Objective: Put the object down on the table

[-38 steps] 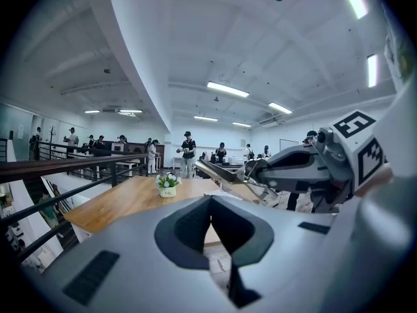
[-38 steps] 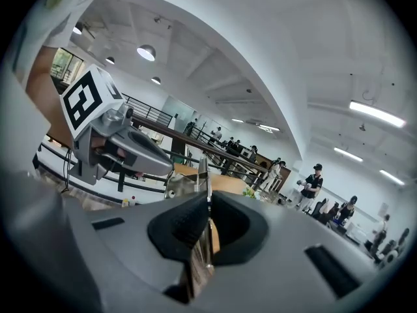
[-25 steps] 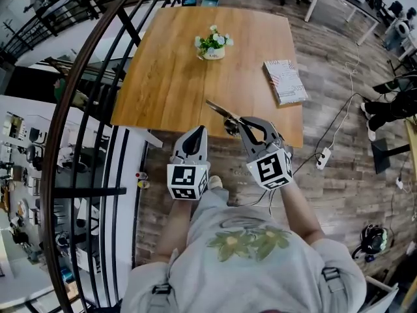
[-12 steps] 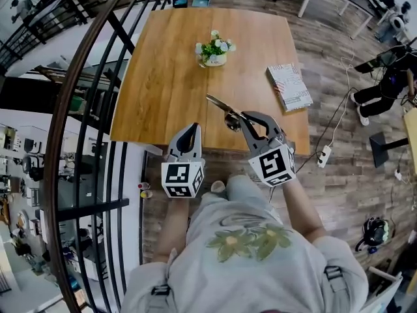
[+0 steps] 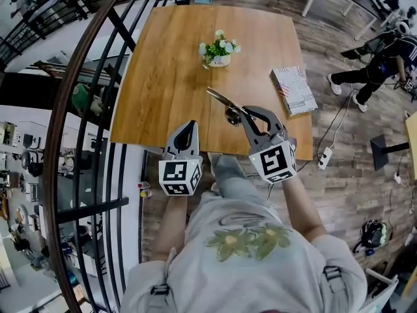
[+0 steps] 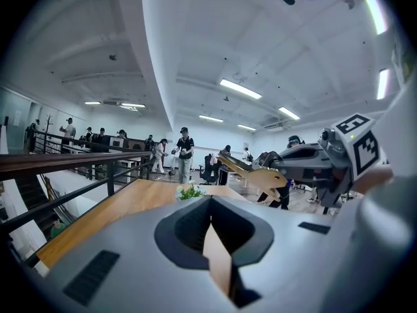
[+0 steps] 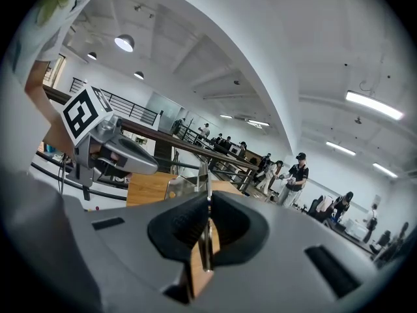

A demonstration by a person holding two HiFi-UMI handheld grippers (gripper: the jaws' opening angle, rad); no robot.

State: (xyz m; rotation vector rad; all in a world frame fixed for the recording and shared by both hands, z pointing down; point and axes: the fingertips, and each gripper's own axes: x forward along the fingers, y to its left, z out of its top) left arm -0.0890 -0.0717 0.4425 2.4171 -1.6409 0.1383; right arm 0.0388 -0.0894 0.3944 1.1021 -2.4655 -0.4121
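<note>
Head view shows the flat metal tool (image 5: 220, 100) at the middle of the frame, clamped at its near end in the right gripper (image 5: 242, 115), its narrow blade slanting toward the upper left over the near part of the wooden table (image 5: 163, 64). In the right gripper view the jaws are pressed together on the tool (image 7: 182, 186), seen edge-on with a small hole near its tip. The left gripper view catches it (image 6: 260, 175) from the side at centre right, raised off the tabletop. The left gripper (image 5: 189, 128), lower left of the tool, hangs at the table's near edge, and its own view shows its jaws (image 6: 212, 222) closed with nothing between them. Each gripper carries a cube with black-and-white square markers, not letters. Further up the table stands a small pot of flowers (image 5: 219, 47). A book (image 5: 294, 90) lies near the right edge, and its cover print is too small to read. A dark curved railing (image 5: 85, 109) fills the left of the frame, and a white power strip (image 5: 324, 158) lies on the plank floor at the right.
</note>
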